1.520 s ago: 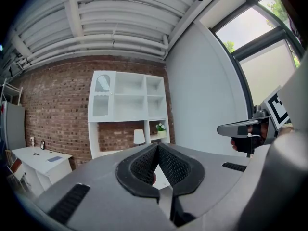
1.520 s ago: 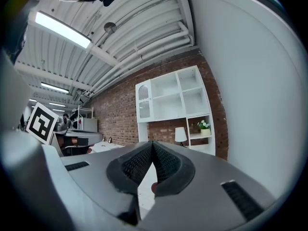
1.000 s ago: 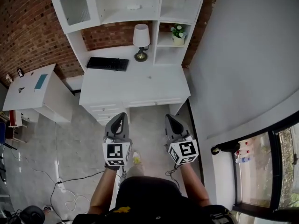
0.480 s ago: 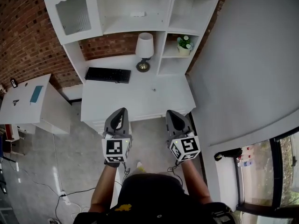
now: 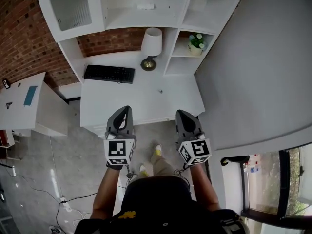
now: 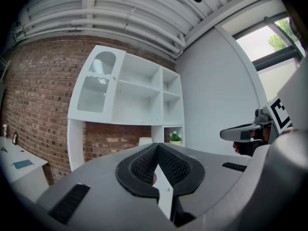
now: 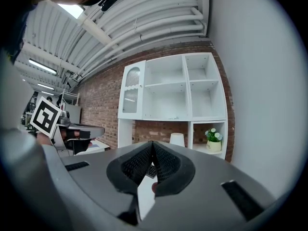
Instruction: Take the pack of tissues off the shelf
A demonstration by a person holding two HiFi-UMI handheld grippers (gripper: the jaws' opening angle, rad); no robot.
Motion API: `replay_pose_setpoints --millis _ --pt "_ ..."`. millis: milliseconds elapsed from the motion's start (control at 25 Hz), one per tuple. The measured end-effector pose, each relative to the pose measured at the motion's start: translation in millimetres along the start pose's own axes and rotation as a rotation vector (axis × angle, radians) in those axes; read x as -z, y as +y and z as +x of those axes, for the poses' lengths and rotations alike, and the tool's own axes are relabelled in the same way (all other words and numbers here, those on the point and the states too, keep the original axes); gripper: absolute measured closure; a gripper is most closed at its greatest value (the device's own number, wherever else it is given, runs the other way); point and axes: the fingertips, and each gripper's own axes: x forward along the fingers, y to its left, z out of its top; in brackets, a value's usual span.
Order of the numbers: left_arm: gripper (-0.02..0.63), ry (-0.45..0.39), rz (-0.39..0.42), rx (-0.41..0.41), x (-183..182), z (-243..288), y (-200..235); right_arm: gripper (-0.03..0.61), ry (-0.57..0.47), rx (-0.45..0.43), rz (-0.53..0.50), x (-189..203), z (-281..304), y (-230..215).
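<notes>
Step in hand: the approach, as I judge it. The person stands short of the desk with both claws held out at the lower centre of the head view, and neither is near the shelf.
Pack of tissues: a small white pack [image 5: 146, 7] lies on the wide middle shelf [image 5: 122, 17] at the top centre of the head view. It appears to be alone on that board and is well apart from both claws.
Left claw: the left claw [image 5: 126, 109] is pressed together, with its tips meeting and nothing between them.
Right claw: the right claw [image 5: 181, 112] is also pressed together and empty.
Next move: it probably calls for stepping up to the tabletop and lifting one claw to shelf height. That claw should be spread before it arrives. The pack lies low, so the jaws would have to come in level, just above the board.
Edges: a shelf upright stands right of the pack and the glazed cabinet door [image 5: 70, 6] left of it. The table lamp [image 5: 151, 42] stands on the tabletop just under that shelf, so its shade is near a straight reach.
Open room: the tabletop [image 5: 141, 96] is bare across its middle. The keyboard [image 5: 109, 73] sits at its rear left and the potted plant [image 5: 197, 42] in a small cubby on the right. The grey wall [image 5: 263, 57] closes the right side, while the floor on the left runs open toward a white side cabinet [image 5: 36, 112].
</notes>
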Motion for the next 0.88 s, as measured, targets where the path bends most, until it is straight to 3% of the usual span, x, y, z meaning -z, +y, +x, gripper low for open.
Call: replay_pose_setpoints --millis 520,880 --pt "0.597 0.002 0.031 -0.099 -7.8 101.2 62.3 0.575 -0.079 -0.088 0.033 -16.3 137.8 -45.2" --pt "0.596 0.030 0.056 -0.123 -19.8 190.4 82.8 0.575 -0.083 -0.134 0.061 -22.1 213.5 -96.1"
